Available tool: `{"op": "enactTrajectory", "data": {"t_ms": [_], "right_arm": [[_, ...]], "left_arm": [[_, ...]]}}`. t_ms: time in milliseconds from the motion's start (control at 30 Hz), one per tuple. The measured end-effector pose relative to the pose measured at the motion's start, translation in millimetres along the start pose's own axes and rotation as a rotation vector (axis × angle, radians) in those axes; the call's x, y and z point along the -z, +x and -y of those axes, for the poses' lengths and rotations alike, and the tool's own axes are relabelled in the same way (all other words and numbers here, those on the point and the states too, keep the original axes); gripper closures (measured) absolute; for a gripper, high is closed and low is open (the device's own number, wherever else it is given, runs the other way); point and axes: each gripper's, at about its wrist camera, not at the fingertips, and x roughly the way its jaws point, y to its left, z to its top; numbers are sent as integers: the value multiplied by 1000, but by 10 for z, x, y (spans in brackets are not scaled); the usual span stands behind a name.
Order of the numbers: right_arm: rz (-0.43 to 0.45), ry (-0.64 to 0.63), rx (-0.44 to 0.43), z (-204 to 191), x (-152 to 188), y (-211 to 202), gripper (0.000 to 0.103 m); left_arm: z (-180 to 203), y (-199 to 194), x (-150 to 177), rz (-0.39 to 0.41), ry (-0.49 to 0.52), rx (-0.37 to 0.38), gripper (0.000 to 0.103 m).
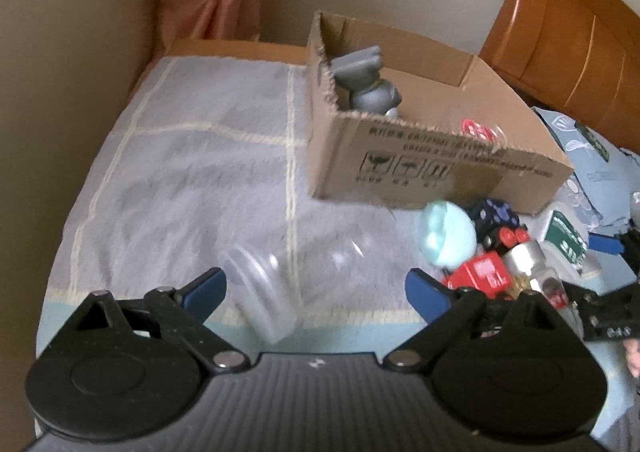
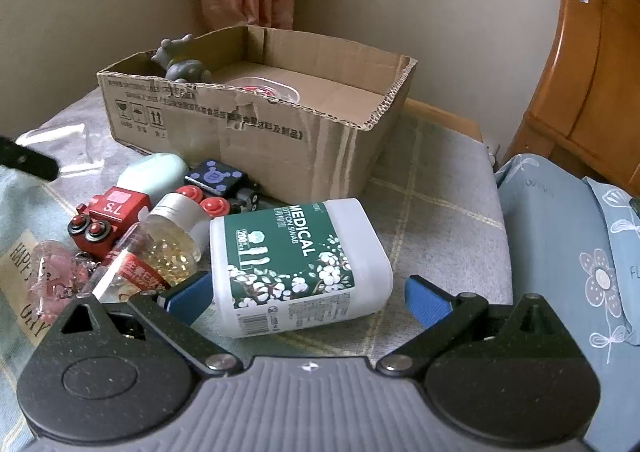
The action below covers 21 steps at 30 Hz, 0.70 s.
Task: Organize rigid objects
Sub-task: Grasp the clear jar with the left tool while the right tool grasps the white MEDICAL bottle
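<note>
Clear plastic jar [image 1: 296, 276], lying between the spread left tool [image 1: 316, 288], looks light, stiff and slippery, best pinched across its ribbed neck; right tool [image 2: 308, 298] is spread around the swab box [image 2: 296, 264].

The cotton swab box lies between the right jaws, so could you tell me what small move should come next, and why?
Probably close the right gripper on the cotton swab box: it lies on its side between the open jaws, untouched, and the cardboard box behind it has room.
</note>
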Motion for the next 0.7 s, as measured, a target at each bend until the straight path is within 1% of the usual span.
{"op": "enactTrajectory", "data": {"t_ms": [100,233,333,500,600,700], "right_arm": [[6,-5,-8,-15,-11,-7,0],[13,-17,-11,-38,-50,-4,0],[17,-24,-7,-52,-79,10,0],[9,-12,11,-66,-142,73,0],[11,-15,1,-68,-162,70,0],[0,-31,29,-43,-150,85,0]], "left_arm": [[41,123,-119,-2,6,-11,7],[129,249,-220,4,19,-31,3],[245,291,-232,9,52,-82,3],[368,330,-229,36,64,-156,3],[397,320,-224,39,97,-193,3],[400,290,-193,34,129,-218,3]]}}
